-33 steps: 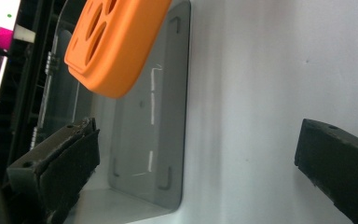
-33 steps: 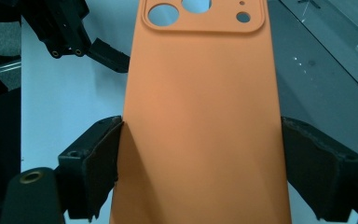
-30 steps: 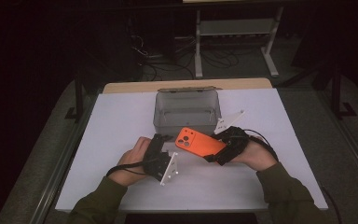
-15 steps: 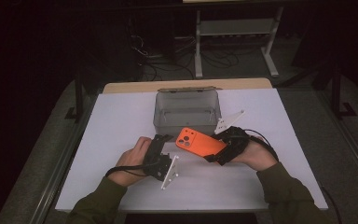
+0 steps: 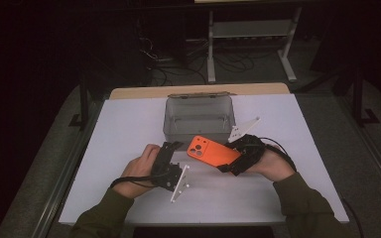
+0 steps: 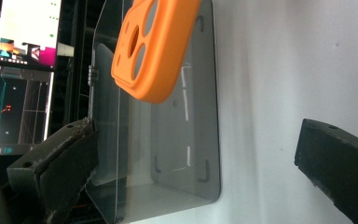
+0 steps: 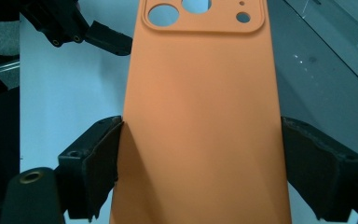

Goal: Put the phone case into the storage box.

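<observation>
The left gripper (image 5: 171,161) rests on the white surface (image 5: 129,129) near the grey box (image 5: 199,118), jaws spread around nothing. To its right, the right gripper (image 5: 230,166) pinches the orange phone case (image 5: 213,151) across its width, holding it above the surface just in front of the box's near wall.

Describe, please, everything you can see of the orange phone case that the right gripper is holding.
The orange phone case looks like soft matte silicone, one smooth piece with a raised camera panel at its far end, pierced by two large round holes and smaller ones. The right gripper clamps it across its width, black fingers pressing both long edges. It hangs lifted off the white table, camera end slanting toward the grey open box, just in front of its near wall.
</observation>
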Demonstrator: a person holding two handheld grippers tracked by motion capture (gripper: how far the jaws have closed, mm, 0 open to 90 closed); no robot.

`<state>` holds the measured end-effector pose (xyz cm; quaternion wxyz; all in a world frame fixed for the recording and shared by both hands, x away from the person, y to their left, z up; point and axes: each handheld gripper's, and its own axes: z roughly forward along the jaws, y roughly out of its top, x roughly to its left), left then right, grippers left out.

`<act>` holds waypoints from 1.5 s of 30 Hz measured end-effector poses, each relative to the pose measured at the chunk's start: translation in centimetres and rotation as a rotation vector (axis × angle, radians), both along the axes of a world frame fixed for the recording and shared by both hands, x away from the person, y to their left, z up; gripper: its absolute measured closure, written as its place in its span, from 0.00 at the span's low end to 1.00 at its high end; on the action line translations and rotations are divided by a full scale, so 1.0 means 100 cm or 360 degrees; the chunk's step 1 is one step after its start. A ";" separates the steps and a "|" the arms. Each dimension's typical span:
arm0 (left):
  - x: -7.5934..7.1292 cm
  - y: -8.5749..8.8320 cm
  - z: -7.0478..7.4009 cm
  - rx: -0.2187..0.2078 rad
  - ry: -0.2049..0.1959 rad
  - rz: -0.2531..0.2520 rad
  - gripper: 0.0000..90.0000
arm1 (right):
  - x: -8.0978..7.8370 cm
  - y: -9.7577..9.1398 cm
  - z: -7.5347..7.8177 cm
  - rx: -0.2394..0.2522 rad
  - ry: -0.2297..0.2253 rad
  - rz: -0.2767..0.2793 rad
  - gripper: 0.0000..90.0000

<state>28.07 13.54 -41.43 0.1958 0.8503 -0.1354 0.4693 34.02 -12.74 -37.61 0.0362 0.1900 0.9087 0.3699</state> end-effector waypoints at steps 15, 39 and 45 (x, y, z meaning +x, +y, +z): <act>-0.006 -0.005 0.004 0.0016 -0.0056 -0.0020 0.00 | 0.000 0.003 -0.001 -0.0006 0.0006 0.0008 0.17; -0.009 -0.017 0.004 0.0028 -0.0111 -0.0039 0.00 | 0.002 0.015 -0.002 -0.0010 0.0018 0.0034 0.17; -0.010 -0.019 0.004 0.0036 -0.0125 -0.0037 0.00 | 0.003 0.018 -0.001 -0.0006 0.0022 0.0037 0.17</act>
